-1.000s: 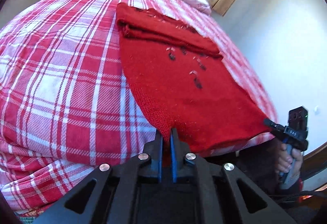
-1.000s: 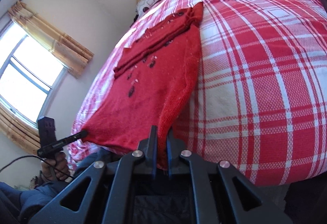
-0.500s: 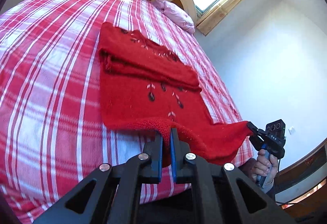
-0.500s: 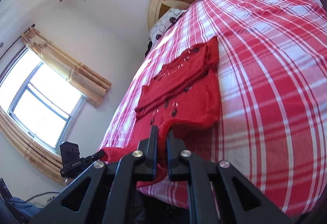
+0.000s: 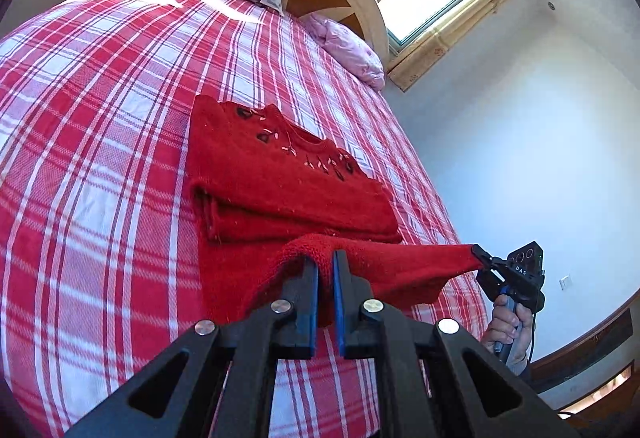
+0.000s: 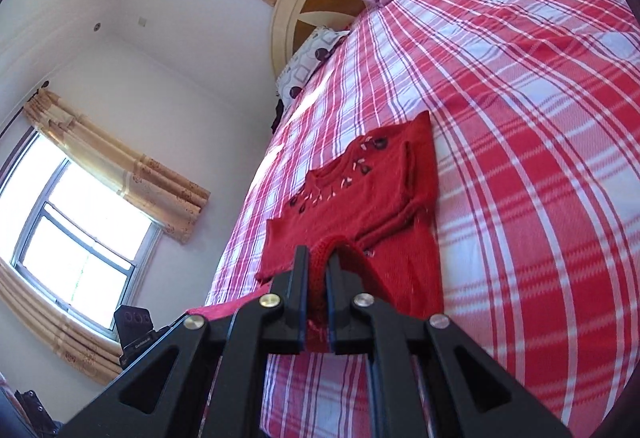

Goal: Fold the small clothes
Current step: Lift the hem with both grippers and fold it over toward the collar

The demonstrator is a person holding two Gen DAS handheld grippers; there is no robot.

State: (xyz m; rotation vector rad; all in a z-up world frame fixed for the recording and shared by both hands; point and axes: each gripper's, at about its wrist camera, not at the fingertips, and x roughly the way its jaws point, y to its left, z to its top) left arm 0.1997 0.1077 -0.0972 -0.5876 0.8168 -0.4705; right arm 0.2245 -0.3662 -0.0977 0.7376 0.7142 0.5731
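1. Compared with a second earlier, the bottom hem of the red knitted sweater (image 5: pixel 280 178) had been lifted off the red-and-white checked bedspread (image 5: pixel 100 118) and carried toward the collar; before, it hung at the bed's near edge.
2. That put the bottom-to-top fold about halfway, by my judgement: the hem stretched in the air above the sleeves already folded in, not yet laid down.
3. The left gripper (image 5: pixel 325 266) was clamped tight on one hem corner, fabric bunched between its blue pads.
4. The right gripper (image 6: pixel 318 270) was likewise pinching the other corner.
5. The sweater's upper part lay flat mid-bed, well short of the pillows.
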